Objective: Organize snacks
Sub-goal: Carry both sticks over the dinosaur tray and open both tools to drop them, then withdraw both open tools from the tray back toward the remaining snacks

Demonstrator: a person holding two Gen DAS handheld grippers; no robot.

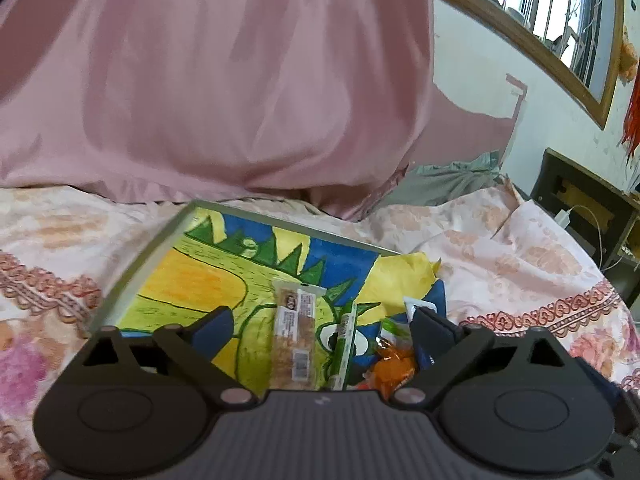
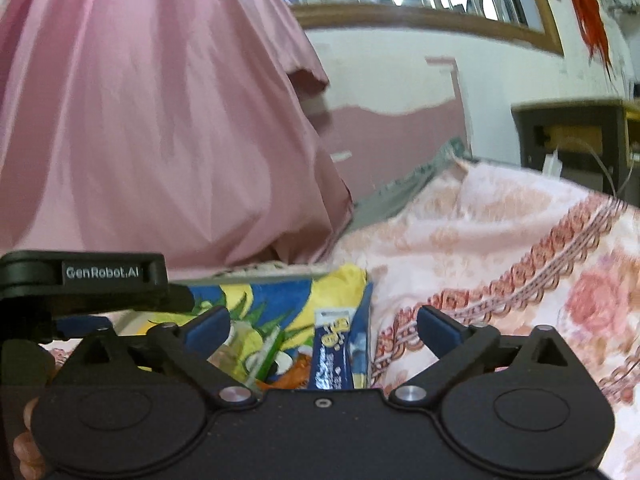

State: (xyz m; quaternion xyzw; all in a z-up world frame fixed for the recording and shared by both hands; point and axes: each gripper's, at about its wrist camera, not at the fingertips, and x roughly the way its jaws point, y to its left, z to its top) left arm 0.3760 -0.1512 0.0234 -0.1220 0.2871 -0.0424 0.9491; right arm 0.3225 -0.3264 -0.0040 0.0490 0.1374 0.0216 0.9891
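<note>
**A:** What is closest to us?

**B:** The left gripper (image 1: 320, 320). Its two blue fingers (image 1: 214, 330) are spread wide apart and hold nothing. The snacks lie under the gap, but the fingers do not touch them.

**A:** How many snacks can you count?

**B:** Four. There is one long clear packet with a brown snack bar inside (image 1: 294, 334). Its long side points away from us, toward the far edge of the tray. Just beside it, on the right, is one thin green stick packet (image 1: 345, 340), pointing nearly the same way. Next comes one crinkly orange wrapper (image 1: 394, 368), all bunched up. In the right view there is one long dark blue packet with yellow letters (image 2: 334, 350), and it also points away from us.

**A:** Where are they all?

**B:** On a flat tray with a bright yellow, green and blue cartoon picture (image 1: 200, 276), toward its right end. The tray lies on a bed with a pink flowery cover (image 1: 520, 256).

**A:** And the right gripper (image 2: 324, 330)?

**B:** Its blue fingers (image 2: 440, 330) are wide open too, with nothing in them.

**A:** What is farther back?

**B:** A big pink cloth (image 1: 220, 80) hanging down, then a white wall with a wooden-framed window (image 1: 560, 24).
</note>
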